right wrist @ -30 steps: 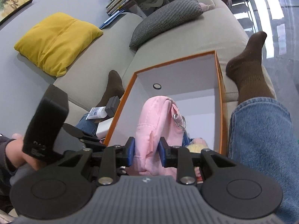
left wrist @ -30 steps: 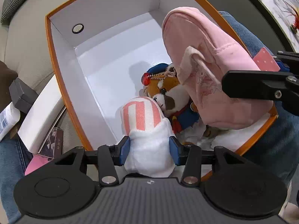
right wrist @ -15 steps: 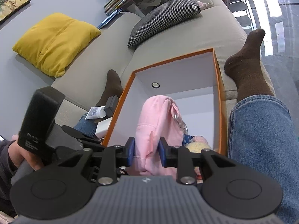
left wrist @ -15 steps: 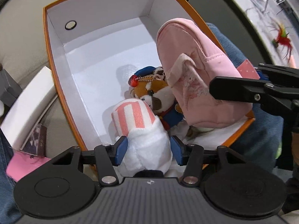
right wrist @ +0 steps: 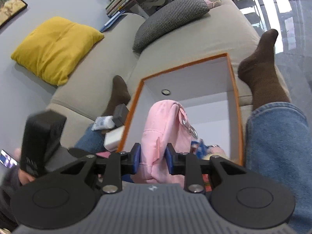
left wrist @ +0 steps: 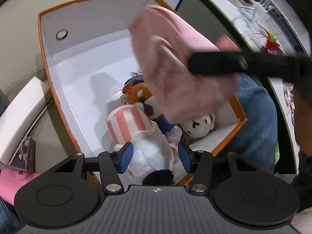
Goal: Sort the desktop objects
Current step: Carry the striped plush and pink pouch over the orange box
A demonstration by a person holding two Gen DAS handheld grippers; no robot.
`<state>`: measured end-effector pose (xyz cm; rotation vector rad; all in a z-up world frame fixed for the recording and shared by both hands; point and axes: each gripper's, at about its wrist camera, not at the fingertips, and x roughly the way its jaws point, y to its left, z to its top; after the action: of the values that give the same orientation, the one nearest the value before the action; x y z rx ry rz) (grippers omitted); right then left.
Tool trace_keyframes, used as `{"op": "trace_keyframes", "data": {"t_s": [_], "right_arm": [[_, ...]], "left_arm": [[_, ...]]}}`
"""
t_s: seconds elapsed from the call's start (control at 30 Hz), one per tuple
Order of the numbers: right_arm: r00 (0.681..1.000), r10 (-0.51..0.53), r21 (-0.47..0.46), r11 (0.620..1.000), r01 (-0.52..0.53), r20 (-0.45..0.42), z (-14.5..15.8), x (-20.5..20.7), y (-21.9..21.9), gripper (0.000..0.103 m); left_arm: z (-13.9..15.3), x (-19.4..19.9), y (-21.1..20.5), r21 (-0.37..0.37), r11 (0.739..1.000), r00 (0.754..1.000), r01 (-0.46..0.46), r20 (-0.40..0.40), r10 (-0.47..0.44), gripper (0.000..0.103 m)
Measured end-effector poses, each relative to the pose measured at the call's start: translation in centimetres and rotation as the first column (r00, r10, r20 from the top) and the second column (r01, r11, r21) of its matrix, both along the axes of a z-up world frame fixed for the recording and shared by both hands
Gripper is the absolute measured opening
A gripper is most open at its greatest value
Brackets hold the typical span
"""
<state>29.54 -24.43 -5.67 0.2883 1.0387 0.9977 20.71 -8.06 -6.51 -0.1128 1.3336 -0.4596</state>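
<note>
left wrist view: white plush toy between parted left claw pads.

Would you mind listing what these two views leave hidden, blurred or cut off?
- Left wrist view: the pink pouch is motion-blurred; its print is unreadable.
- Left wrist view: the fox plush and cream bear plush are half covered by the pouch.
- Left wrist view: the white plush's lower end is hidden behind the left gripper body.
- Right wrist view: the pouch blocks the orange box's contents.
</note>
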Motion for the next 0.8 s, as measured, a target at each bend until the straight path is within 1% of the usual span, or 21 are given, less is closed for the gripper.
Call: {"op": "trace_keyframes", "data": {"t_s": [0.07, 0.2, 0.43, 0.57, 0.7, 0.8], "right_arm": [[1.0, 0.005, 0.013, 1.0, -0.005, 0.002, 0.4, 0.2, 0.7, 0.029], [0.999, 0.038, 0.042, 0.998, -0.037, -0.007, 0.9, 0.2, 2.7, 0.029], [0.989, 0.102, 0.1, 0.991, -0.091, -0.106, -0.7, 0.0, 6.0, 0.029], [0.984, 0.114, 0.085, 0.991, -0.103, -0.139, -1.8, -0.3, 7.2, 0.028], [0.973, 0.111, 0.057, 0.993, -0.101, -0.203, -3.2, -0.4, 7.6, 0.027], [0.965, 0.108, 0.048, 0.994, -0.099, -0.241, -3.7, -0.3, 7.5, 0.027]], "left_arm": [[0.0, -0.8, 0.1, -0.016, 1.0, 0.999, 0.016, 0.039, -0.016, 0.062], [0.0, -2.1, 0.4, -0.045, 0.999, 0.995, 0.017, 0.097, -0.013, 0.062], [0.0, -3.5, 0.1, -0.042, 0.999, 0.986, 0.027, 0.167, -0.019, 0.062], [0.2, -4.4, -0.1, -0.048, 0.998, 0.98, 0.029, 0.2, -0.019, 0.062], [0.1, -5.1, 0.4, -0.074, 0.997, 0.976, 0.014, 0.218, 0.003, 0.062], [0.6, -6.1, 1.2, -0.089, 0.996, 0.97, 0.009, 0.242, 0.013, 0.056]]}}
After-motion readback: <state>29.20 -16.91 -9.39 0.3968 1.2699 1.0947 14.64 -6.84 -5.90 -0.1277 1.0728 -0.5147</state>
